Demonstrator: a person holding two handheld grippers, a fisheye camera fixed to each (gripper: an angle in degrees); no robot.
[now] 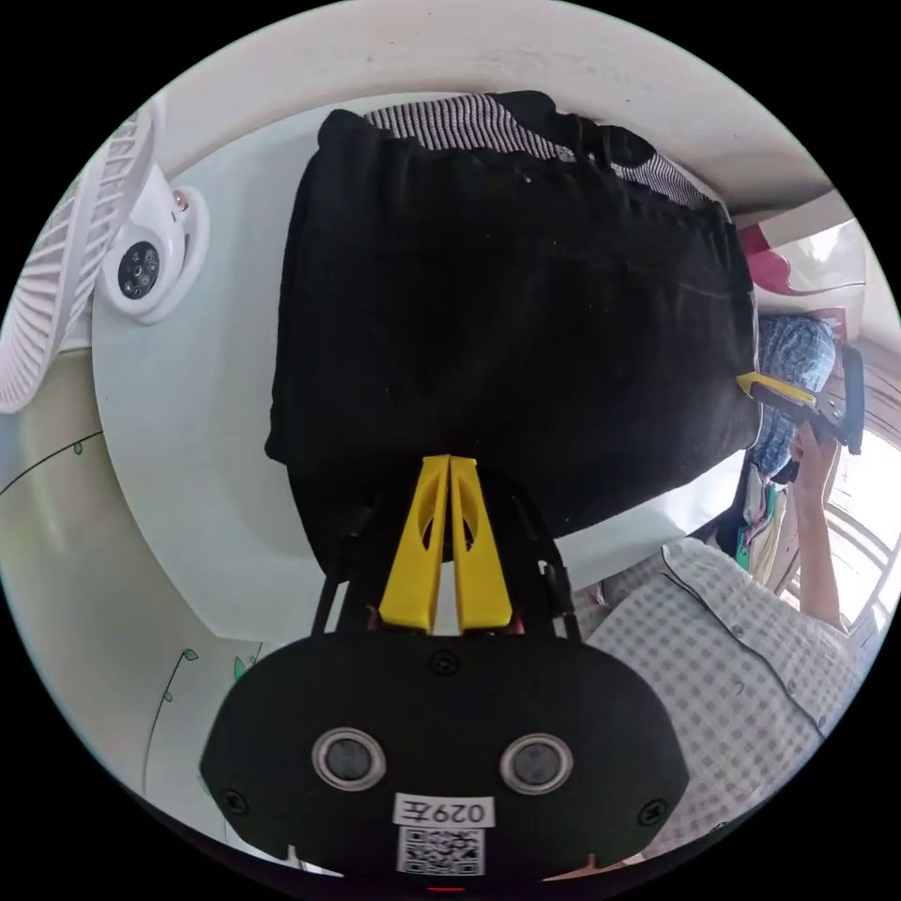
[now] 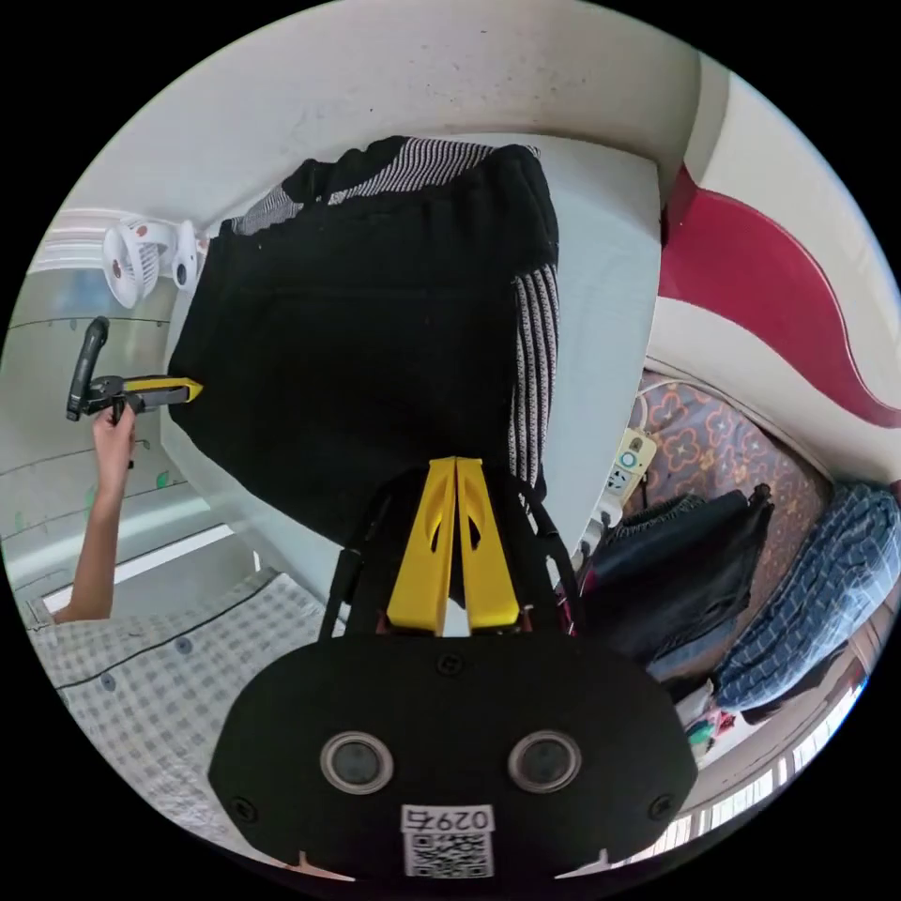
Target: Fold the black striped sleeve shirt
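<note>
The black shirt [image 1: 507,338] lies on the white table [image 1: 178,450], its black-and-white striped sleeves [image 1: 460,122] tucked along the far edge. My left gripper [image 1: 449,462] is shut on the shirt's near edge. My right gripper [image 1: 755,382], held in a hand, pinches the shirt's corner at the right. In the right gripper view the shirt [image 2: 375,357] shows a striped sleeve [image 2: 530,375] down its right side. There my right gripper [image 2: 455,462] is shut on the near edge, and my left gripper [image 2: 183,387] pinches the corner at the left.
A white fan [image 1: 56,272] and a small round camera [image 1: 141,267] stand at the table's left end. Right of the table [image 2: 601,310] are a power strip [image 2: 627,465], a pile of dark clothes [image 2: 676,563], a blue checked cloth [image 2: 817,591] and a red-and-white headboard [image 2: 770,310].
</note>
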